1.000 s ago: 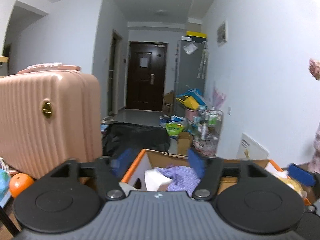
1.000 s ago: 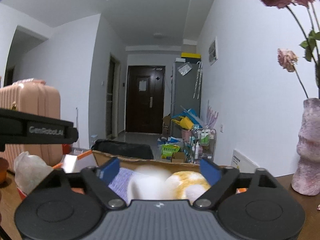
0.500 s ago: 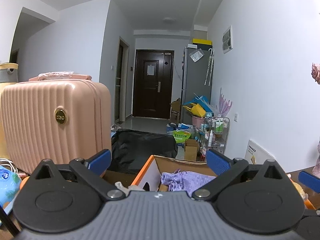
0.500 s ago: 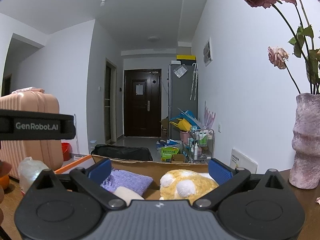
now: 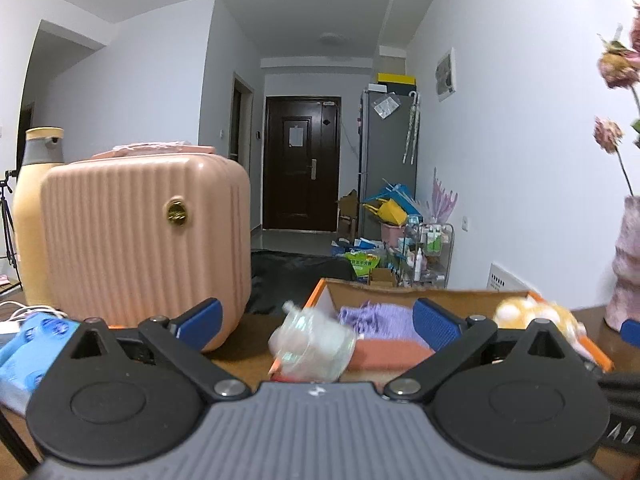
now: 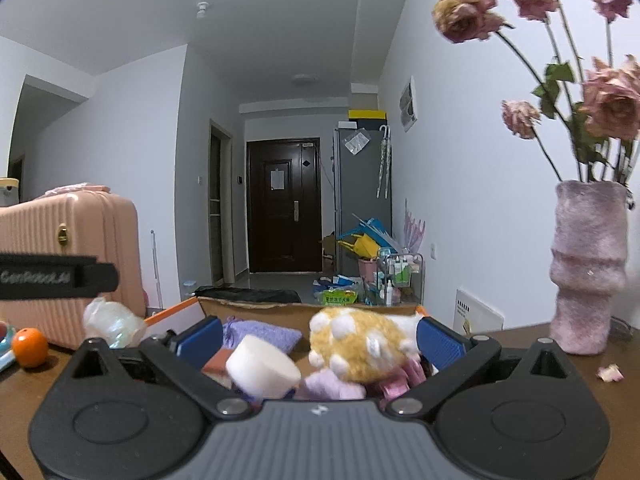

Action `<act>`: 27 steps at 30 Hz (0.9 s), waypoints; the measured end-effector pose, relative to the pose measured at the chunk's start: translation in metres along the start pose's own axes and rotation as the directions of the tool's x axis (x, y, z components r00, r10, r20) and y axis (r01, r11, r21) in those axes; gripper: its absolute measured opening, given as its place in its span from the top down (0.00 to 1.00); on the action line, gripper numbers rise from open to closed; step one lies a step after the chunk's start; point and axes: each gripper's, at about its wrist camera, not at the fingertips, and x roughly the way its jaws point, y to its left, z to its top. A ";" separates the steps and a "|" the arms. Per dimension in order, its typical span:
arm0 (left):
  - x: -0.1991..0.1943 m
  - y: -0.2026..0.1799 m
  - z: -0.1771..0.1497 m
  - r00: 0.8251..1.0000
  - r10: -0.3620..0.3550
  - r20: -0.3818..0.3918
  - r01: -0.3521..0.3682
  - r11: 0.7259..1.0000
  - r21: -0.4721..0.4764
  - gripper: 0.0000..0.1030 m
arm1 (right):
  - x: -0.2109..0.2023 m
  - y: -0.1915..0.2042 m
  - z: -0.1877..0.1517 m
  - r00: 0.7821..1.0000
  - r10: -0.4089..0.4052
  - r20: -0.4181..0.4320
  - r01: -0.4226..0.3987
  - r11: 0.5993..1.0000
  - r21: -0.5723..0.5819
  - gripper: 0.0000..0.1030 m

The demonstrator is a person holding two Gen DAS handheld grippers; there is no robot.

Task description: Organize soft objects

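A cardboard box with an orange rim [image 5: 400, 294] [image 6: 256, 309] sits on the brown table and holds soft things: a purple knitted cloth [image 5: 376, 318] [image 6: 260, 334], a yellow-and-white plush toy [image 6: 360, 344] [image 5: 532, 314], a white foam roll [image 6: 262, 366] and a terracotta sponge [image 5: 390, 354]. A crumpled clear plastic bag [image 5: 312, 346] [image 6: 112, 322] lies at the box's left corner. My left gripper [image 5: 316, 322] is open and empty, in front of the bag. My right gripper [image 6: 318, 338] is open and empty, over the box's near edge.
A pink ribbed suitcase [image 5: 144, 240] stands left of the box, with a yellow bottle [image 5: 34, 208] behind it. A blue pack [image 5: 28, 344] and an orange [image 6: 30, 347] lie at the left. A pink vase of dried roses [image 6: 586, 276] stands at the right.
Both grippers have opened wide and pulled back and down from over the box. The plastic bag now lies in front of the left gripper.
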 end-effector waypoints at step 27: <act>-0.263 0.051 -0.063 0.995 -0.094 -0.034 0.096 0.993 0.072 0.00 | -0.275 0.013 -0.026 0.999 0.025 -0.043 -0.024 0.999 0.031 0.00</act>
